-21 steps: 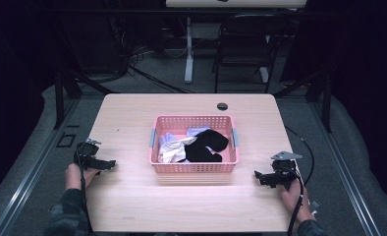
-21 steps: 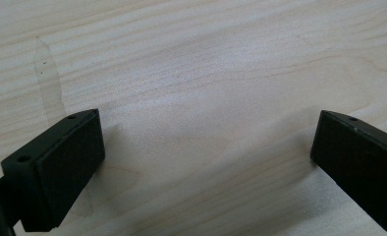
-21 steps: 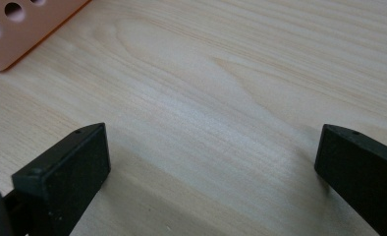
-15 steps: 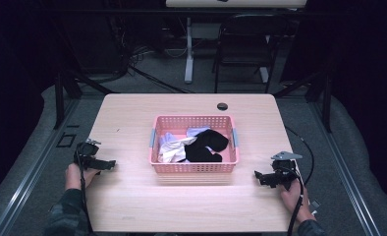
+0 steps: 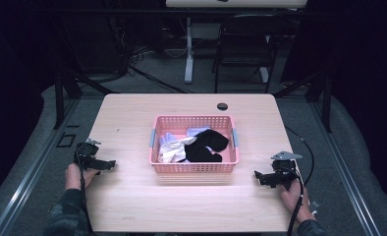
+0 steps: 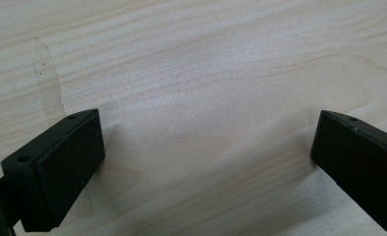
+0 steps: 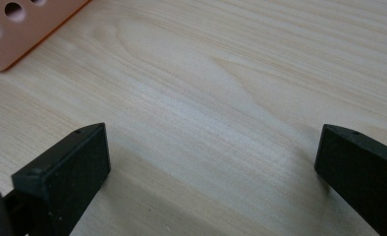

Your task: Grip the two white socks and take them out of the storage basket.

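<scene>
A pink plastic basket (image 5: 193, 166) stands at the middle of the light wooden table (image 5: 132, 118). Inside it lie a black garment (image 5: 206, 145) and some white and pale cloth (image 5: 173, 147). My left gripper (image 5: 110, 165) rests near the table's left edge, left of the basket, jaws open over bare wood (image 6: 206, 147). My right gripper (image 5: 258, 176) sits at the front right, jaws open and pointing toward the basket, with nothing between them (image 7: 211, 162). A corner of the basket (image 7: 19, 29) shows at the top left of the right gripper view.
A small black round object (image 5: 222, 105) lies near the table's far edge. Behind the table stand a dark chair (image 5: 245, 49) and a white table leg (image 5: 188, 49). Cables trail from both grippers off the table's sides.
</scene>
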A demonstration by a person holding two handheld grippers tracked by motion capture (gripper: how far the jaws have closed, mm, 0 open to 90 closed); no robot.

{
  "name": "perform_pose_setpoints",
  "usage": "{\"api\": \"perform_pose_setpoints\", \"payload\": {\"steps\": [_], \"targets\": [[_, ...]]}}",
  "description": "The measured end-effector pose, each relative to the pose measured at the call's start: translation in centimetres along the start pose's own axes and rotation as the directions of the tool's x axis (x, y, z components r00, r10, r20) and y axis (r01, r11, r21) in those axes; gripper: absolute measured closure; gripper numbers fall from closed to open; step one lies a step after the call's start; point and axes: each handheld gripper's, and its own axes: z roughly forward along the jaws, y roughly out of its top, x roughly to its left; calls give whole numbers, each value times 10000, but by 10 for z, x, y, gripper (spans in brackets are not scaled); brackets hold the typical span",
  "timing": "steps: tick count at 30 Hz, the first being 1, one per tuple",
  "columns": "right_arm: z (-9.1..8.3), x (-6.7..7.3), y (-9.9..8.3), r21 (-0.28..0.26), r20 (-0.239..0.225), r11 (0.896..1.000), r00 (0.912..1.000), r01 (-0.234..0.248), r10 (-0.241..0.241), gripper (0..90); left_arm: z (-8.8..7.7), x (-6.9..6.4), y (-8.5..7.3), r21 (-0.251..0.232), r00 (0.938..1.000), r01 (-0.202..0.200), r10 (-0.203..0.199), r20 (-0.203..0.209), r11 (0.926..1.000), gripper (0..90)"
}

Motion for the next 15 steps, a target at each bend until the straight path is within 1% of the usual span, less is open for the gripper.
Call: {"api": "perform_pose_setpoints", "payload": {"steps": [2,5,12,15], "targets": [[0,0,0,3,1,10000,10000,4,-4,0,0,0,0,58,10000,-2,2,35,10000,0],[0,0,0,5,3,10000,10000,6,-6,0,0,0,0,2,10000,22,-22,-12,10000,0],[0,0,0,5,2,10000,10000,3,-3,0,-1,-1,2,288,10000,-56,55,41,9996,0],[0,0,0,7,3,10000,10000,5,-5,0,-1,-1,3,336,9999,-113,111,35,9994,0]]}}
